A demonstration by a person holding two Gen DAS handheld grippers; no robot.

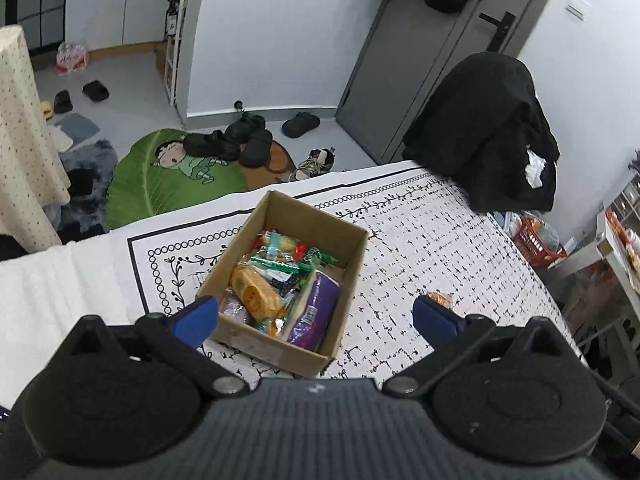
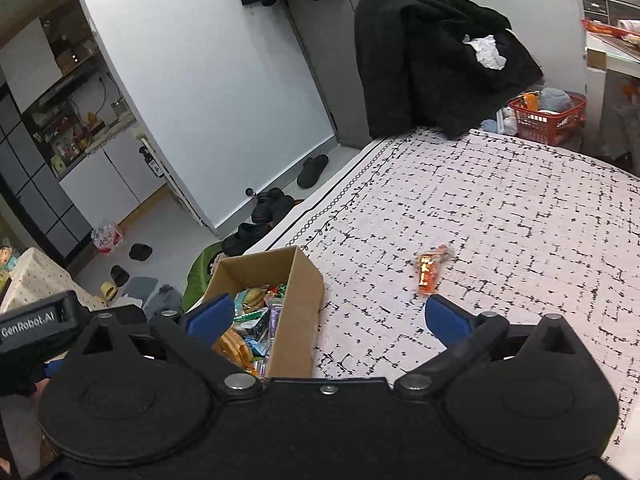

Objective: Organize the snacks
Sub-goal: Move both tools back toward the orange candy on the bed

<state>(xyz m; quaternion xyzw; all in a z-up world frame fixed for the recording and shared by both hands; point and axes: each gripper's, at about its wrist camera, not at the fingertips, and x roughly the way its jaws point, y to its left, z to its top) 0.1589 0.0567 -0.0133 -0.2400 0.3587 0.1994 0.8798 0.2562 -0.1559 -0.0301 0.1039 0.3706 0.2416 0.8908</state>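
A brown cardboard box [image 1: 348, 240] stands on the patterned table and holds several snack packets, among them a yellow one [image 1: 256, 292] and a purple one [image 1: 316, 308]. My left gripper [image 1: 316, 318] is open and empty, just above the box's near end. The box also shows in the right wrist view [image 2: 304, 300]. An orange snack packet [image 2: 430, 270] lies loose on the cloth to the right of the box; it peeks out beside the left gripper's right finger [image 1: 440, 299]. My right gripper [image 2: 330, 316] is open and empty, above the box's right wall, short of the orange packet.
The table [image 2: 500, 208] carries a white cloth with black marks. A chair draped in black clothing [image 1: 492, 128] stands at its far edge. A red basket [image 2: 548, 116] sits beyond. Shoes and a green leaf mat [image 1: 168, 184] lie on the floor past the left edge.
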